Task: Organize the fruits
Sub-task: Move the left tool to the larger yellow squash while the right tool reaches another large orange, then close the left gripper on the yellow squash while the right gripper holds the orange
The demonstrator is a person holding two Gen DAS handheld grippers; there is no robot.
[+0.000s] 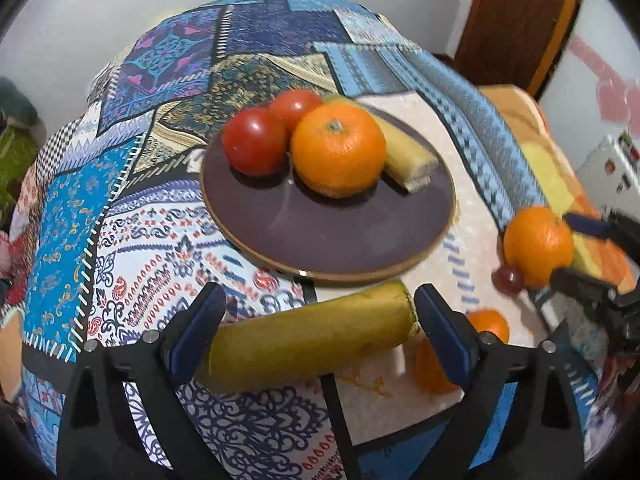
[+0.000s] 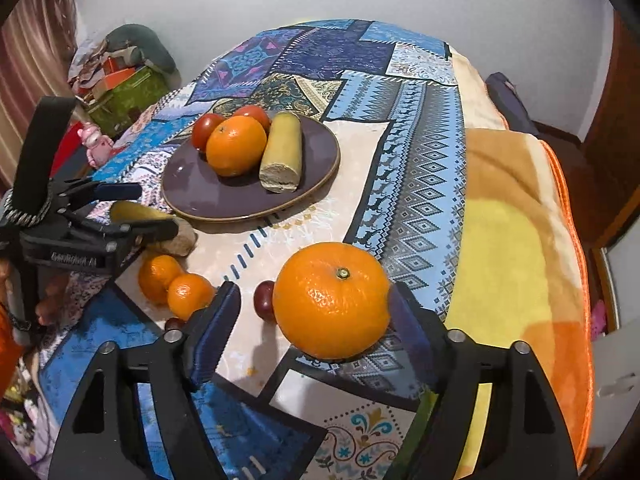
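A dark purple plate (image 1: 340,236) (image 2: 200,196) holds two tomatoes (image 1: 252,142) (image 2: 205,130), an orange (image 1: 338,148) (image 2: 236,145) and a banana piece (image 1: 408,156) (image 2: 282,156). My left gripper (image 1: 318,320) (image 2: 136,212) is shut on a second banana piece (image 1: 316,340) (image 2: 140,212), just in front of the plate. My right gripper (image 2: 314,320) (image 1: 568,248) stands around a large orange (image 2: 332,300) (image 1: 538,246); only its right finger looks to touch it. Two small oranges (image 2: 176,282) (image 1: 488,326) and a dark red grape (image 2: 264,300) (image 1: 508,278) lie on the patterned cloth.
The table wears a patchwork cloth (image 1: 160,220) (image 2: 400,140), with a yellow and orange blanket (image 2: 512,248) at its right edge. Boxes and clutter (image 2: 120,76) stand beyond the far left corner. A brown door (image 1: 516,20) is at the back right.
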